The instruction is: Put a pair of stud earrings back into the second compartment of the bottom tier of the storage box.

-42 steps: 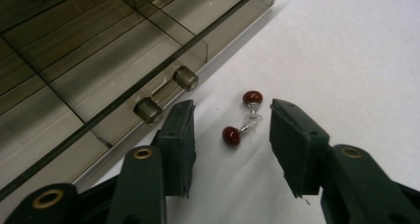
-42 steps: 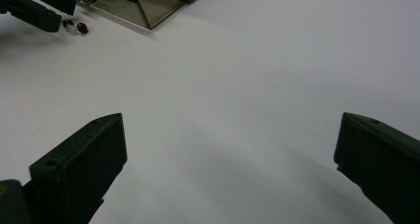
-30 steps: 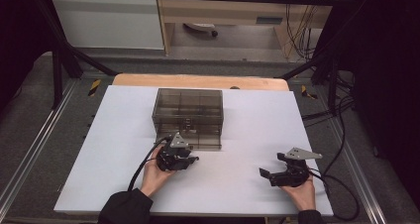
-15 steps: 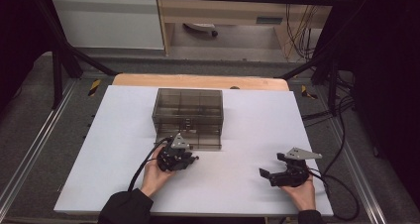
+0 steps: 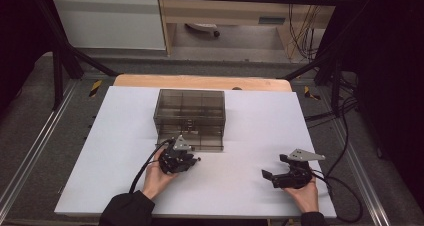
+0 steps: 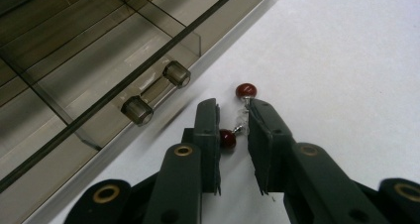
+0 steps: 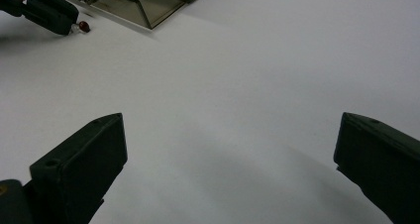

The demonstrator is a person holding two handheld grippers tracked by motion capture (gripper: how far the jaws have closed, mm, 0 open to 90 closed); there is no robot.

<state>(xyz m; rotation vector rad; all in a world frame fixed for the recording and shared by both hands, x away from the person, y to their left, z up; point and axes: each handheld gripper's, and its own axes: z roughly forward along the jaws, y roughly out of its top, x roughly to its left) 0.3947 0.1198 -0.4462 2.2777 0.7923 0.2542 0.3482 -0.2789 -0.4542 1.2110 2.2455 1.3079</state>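
Nearest me, at the lower right of the high view, I am holding the right gripper (image 5: 280,175) idle over the bare white table (image 5: 260,121); in its own view its jaws are standing wide apart with nothing between them.

At lower centre of the high view, my left gripper (image 5: 192,161) is working just in front of the box (image 5: 190,117). In the left gripper view, the jaws are sitting close together around a pair of small red earrings (image 6: 236,116): one red bead is lying between the jaws, a short silvery link is running up along the right jaw, and the second bead is poking out past the tips. I am judging that they are pinching it lightly, though a sliver of gap is showing.

Beyond the tips, at the upper left of that view, the smoky drawer (image 6: 106,80) with its two-knob handle (image 6: 156,92) is sitting pulled partly out.

I am reading this as the carry step: the earrings gripped, not yet stowed. Next I am needing to lift, move forward over the open drawer, and release inside.
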